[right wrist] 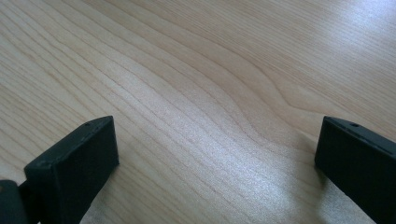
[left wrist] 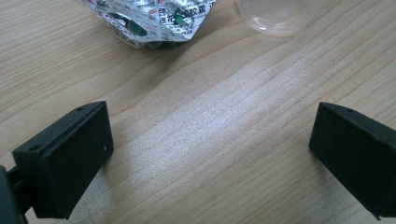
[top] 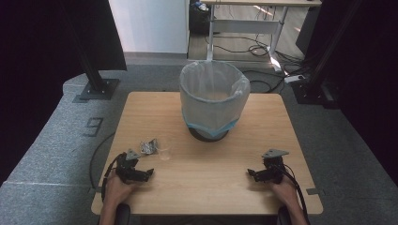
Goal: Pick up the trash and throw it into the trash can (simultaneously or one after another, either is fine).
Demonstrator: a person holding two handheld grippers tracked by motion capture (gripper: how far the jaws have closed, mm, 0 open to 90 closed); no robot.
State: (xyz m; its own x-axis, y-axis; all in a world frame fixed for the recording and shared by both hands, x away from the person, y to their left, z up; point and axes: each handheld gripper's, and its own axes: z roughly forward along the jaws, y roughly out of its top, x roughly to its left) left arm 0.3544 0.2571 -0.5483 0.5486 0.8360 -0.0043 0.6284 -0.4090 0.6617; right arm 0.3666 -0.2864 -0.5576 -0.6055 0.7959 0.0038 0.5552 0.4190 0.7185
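A: Table [top: 263,140] first: pale wood, with the lined bin [top: 214,99] standing upright at its far middle. Anything in the bin?

B: The clear liner looks empty as far as the high view shows, so I judge that nothing is binned yet.

A: And the rubbish?

B: 2 pieces lie on the table's left side, well short of the bin: a crumpled foil wrapper [top: 148,146] and, just beside it on the right, a clear plastic lid [top: 164,153]. In the left gripper view the wrapper [left wrist: 149,21] and lid [left wrist: 275,16] sit just ahead of the jaws, untouched.

A: The tools?

B: The left tool [top: 141,174] rests near the table's front left edge, close to the wrapper, jaws spread wide with bare wood between them. The right tool [top: 257,175] rests at the front right, well apart from both pieces, jaws equally wide and holding nothing.

A: So how far along?

B: At the very start, I'd say. Both pieces are left to pick up and drop in; the left tool is better placed.
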